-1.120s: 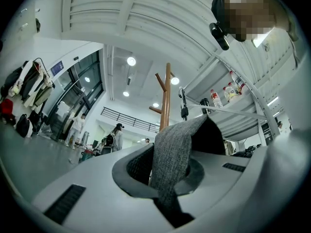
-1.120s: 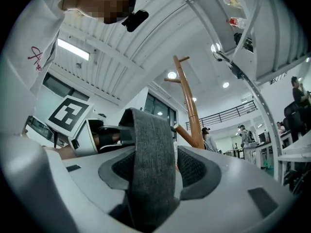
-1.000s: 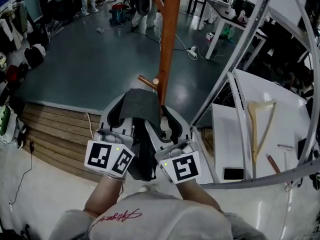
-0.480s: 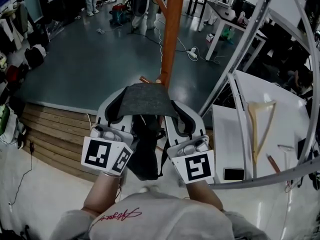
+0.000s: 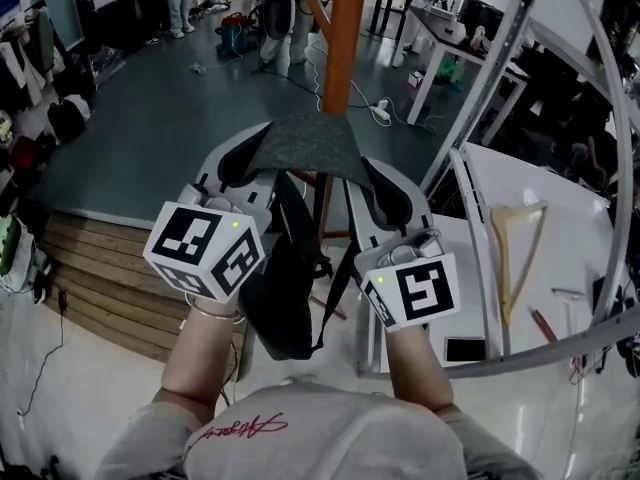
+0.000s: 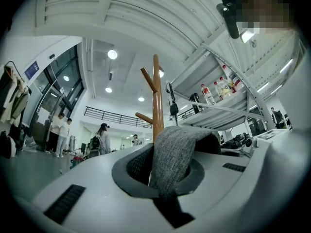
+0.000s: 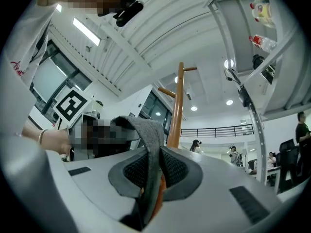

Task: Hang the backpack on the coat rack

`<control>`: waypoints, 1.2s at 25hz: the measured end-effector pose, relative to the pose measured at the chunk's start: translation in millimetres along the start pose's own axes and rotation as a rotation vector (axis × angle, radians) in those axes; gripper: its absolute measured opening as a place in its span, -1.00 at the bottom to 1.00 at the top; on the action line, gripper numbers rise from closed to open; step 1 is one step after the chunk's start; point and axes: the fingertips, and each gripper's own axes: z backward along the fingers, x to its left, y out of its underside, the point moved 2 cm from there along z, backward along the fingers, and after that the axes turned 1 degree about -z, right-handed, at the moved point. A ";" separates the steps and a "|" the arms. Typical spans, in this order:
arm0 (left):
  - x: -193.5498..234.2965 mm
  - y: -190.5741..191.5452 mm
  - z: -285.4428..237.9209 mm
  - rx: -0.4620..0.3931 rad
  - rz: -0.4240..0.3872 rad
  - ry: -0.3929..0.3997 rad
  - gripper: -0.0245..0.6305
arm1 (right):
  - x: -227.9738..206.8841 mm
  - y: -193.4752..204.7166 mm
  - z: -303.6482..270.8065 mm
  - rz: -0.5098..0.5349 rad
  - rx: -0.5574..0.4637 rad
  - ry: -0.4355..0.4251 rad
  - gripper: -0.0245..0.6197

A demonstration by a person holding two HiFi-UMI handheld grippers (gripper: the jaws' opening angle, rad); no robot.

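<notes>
A dark backpack (image 5: 280, 298) hangs between my two hands by its grey felt strap (image 5: 305, 143), which is stretched flat between both grippers. My left gripper (image 5: 245, 163) is shut on the strap's left end (image 6: 172, 159). My right gripper (image 5: 385, 193) is shut on its right end (image 7: 151, 144). The orange wooden coat rack pole (image 5: 345, 28) rises just behind the strap. In the left gripper view the coat rack (image 6: 156, 101) shows its pegs above the strap. In the right gripper view the pole (image 7: 177, 106) stands just beyond the jaws.
A white table (image 5: 560, 218) at the right holds a wooden hanger (image 5: 520, 248) and a phone (image 5: 466, 348). A slanted metal shelf frame (image 5: 500, 78) stands close to the pole's right. A wooden step (image 5: 100, 268) lies at the left. People (image 5: 280, 8) stand far behind.
Both grippers have risen with the strap, lifting the backpack up along the pole. The strap now hides the low peg that showed earlier.
</notes>
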 end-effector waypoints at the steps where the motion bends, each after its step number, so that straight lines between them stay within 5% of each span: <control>1: 2.2 2.7 -3.6 0.015 0.002 -0.004 -0.82 | -2.3 2.7 -2.6 -0.009 0.012 -0.001 -0.78; 18: 20.1 92.7 -45.7 0.237 0.082 -0.013 -0.82 | -26.5 83.3 -20.1 -0.117 0.173 0.042 -0.78; 30: 5.1 123.7 -44.0 0.206 0.136 0.047 -0.81 | -1.2 97.7 -24.2 -0.184 0.119 0.012 -0.78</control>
